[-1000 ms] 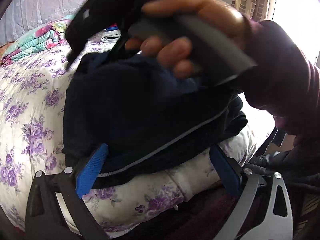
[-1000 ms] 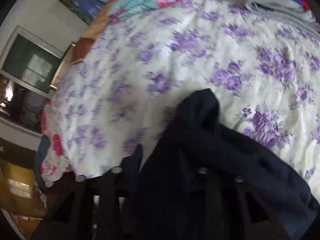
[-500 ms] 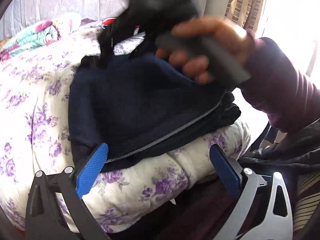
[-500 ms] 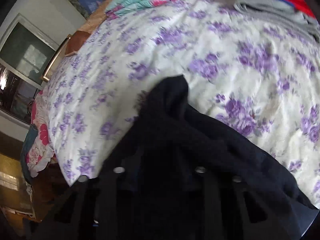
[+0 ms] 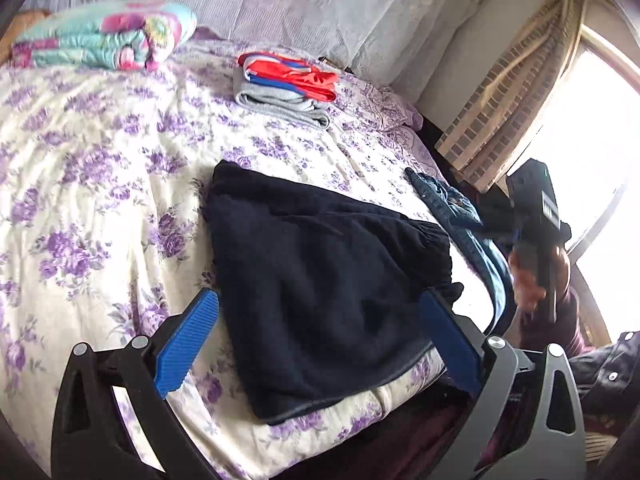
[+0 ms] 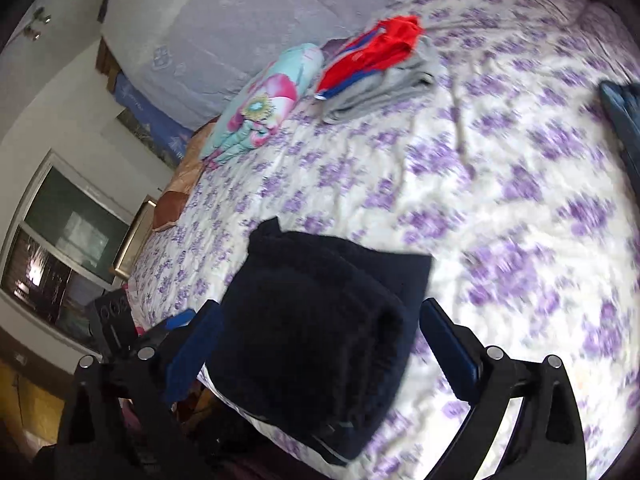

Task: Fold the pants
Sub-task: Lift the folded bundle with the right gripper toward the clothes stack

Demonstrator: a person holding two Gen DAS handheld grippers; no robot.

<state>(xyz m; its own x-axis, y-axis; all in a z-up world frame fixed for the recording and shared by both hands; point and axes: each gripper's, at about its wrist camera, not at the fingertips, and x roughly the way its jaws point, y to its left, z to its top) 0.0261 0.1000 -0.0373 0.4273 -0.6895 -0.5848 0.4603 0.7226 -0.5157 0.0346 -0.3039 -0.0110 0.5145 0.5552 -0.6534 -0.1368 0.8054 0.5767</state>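
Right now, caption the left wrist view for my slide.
Folded dark pants lie on the floral bedspread, released, between the open left tool.

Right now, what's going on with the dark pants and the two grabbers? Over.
Left gripper open, holding nothing. Right gripper jaws just opened, off the cloth. Dark pants lie folded on the bed. Jeans beside them, not blocking.

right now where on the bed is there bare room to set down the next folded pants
Bare floral bedspread lies left of the dark folded pants, up to the rolled blanket, and between the pants and the red-and-grey folded stack. It is crowded at the right edge, where the jeans lie close beside the pants.
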